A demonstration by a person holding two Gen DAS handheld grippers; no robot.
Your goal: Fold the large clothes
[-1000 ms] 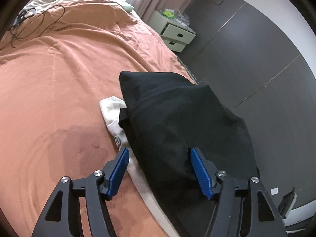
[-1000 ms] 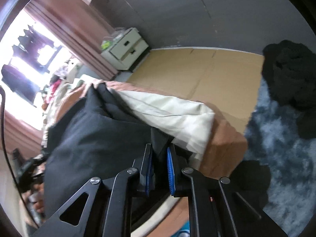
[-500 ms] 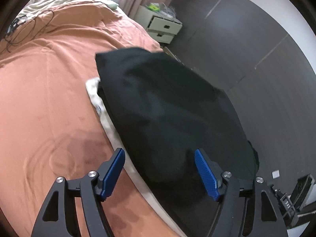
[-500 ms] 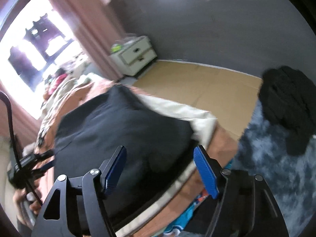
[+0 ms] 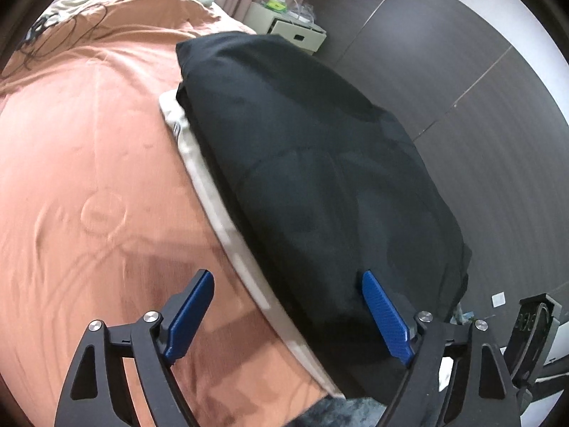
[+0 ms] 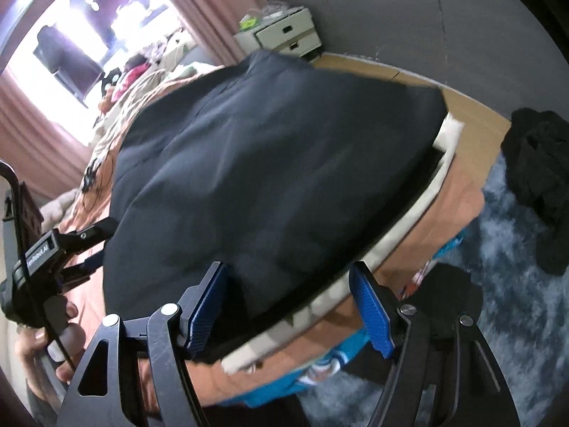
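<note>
Black garment (image 5: 320,163) folded on bed (image 5: 89,178), ahead of both spread tongs.

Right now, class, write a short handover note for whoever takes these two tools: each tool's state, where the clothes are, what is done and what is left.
Left tool: open, holds nothing; its jaws have just been opening, over the near edge of the black garment.
Right tool: open, holds nothing; its jaws have just let go and stand over the garment's edge.
Clothes: black garment lies folded flat on a white garment at the edge of the bed. Another dark heap lies on the rug.
Done: this fold appears laid down and released.
Left: perhaps tidy the edges, then likely the heap.
</note>
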